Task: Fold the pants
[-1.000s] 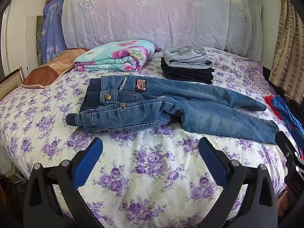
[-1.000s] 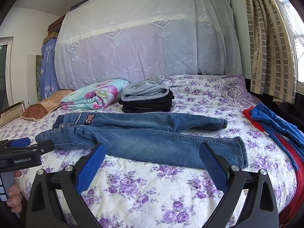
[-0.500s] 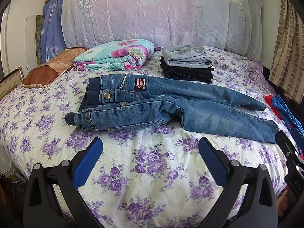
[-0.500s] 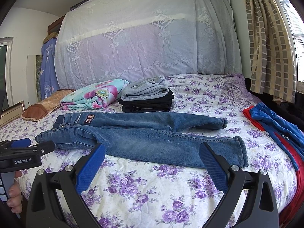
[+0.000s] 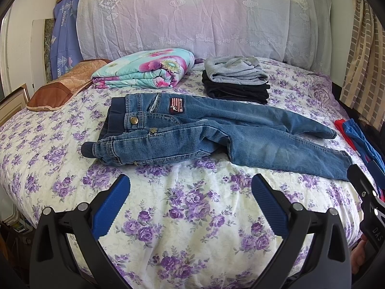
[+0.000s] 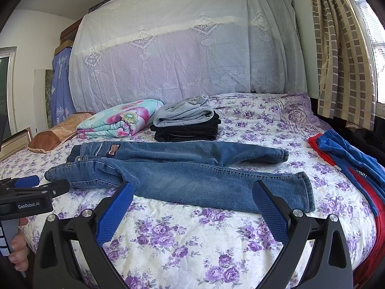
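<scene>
Jeans: a pair of blue jeans (image 5: 216, 132) lies flat across the flowered bedspread (image 5: 192, 216), waist toward the left, legs running out to the right; the near leg overlaps part of the far one.
Fold so far: none seems made lengthwise; the legs lie slightly apart at the hems, so the work looks barely begun.
Left gripper (image 5: 190, 204): jaws wide apart, holding nothing, hovering over bare bedspread just short of the waist end.
Right gripper (image 6: 192, 207): jaws wide apart, empty, near the lower part of the near leg.
How the jeans will handle: denim is soft but thick and fairly heavy for its size; it should drape and sag when lifted, yet keep a crease better than thin cloth. Not slippery, not fragile.
Where to take hold: probably the waistband (image 5: 115, 122) with the left gripper and the near hem (image 6: 305, 190) with the right, pinching through both layers so the cloth does not peel apart.
Risk: a one-layer pinch could let the leg twist or bunch up.
Containers: none in view.
Stacks on the bed: a folded grey top on dark clothes (image 5: 238, 84) behind the jeans, a flowered quilt (image 5: 144, 72) beside it, and red and blue clothes (image 6: 349, 163) at the right edge.
</scene>
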The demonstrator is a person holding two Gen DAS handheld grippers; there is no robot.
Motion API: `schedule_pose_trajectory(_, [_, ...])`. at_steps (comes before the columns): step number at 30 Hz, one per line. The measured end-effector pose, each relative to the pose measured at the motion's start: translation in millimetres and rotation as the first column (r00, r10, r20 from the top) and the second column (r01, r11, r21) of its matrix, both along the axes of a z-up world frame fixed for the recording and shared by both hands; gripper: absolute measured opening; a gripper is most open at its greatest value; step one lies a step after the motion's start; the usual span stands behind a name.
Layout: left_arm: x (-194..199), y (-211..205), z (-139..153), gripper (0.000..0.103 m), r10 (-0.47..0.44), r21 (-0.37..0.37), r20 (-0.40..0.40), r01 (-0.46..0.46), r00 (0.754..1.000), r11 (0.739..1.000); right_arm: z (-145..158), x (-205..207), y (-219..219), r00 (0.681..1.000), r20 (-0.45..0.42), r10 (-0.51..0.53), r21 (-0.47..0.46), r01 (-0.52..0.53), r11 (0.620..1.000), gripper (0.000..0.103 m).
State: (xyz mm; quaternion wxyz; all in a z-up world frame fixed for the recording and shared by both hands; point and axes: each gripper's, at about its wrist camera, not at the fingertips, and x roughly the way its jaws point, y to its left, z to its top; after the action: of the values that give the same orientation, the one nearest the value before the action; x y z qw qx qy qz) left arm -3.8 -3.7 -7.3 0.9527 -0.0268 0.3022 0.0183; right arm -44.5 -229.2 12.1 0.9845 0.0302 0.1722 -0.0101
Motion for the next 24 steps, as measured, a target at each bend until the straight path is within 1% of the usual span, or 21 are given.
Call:
schedule_pose_trajectory(14, [0.3, -3.0, -3.4, 0.099, -0.003, -0.001, -0.006, 0.003, 1.0, 1.0, -1.7, -0.3, 1.5, 1.0, -0.006, 0.001, 0.001, -0.001, 1.0, 0.099])
schedule_pose_trajectory(24, [1.2, -3.7, -7.9, 0.099, -0.006, -0.006, -0.018, 0.006, 1.0, 1.0, -8.7, -0.5, 3.3, 1.0, -0.018, 0.003, 0.004, -0.003, 1.0, 0.099])
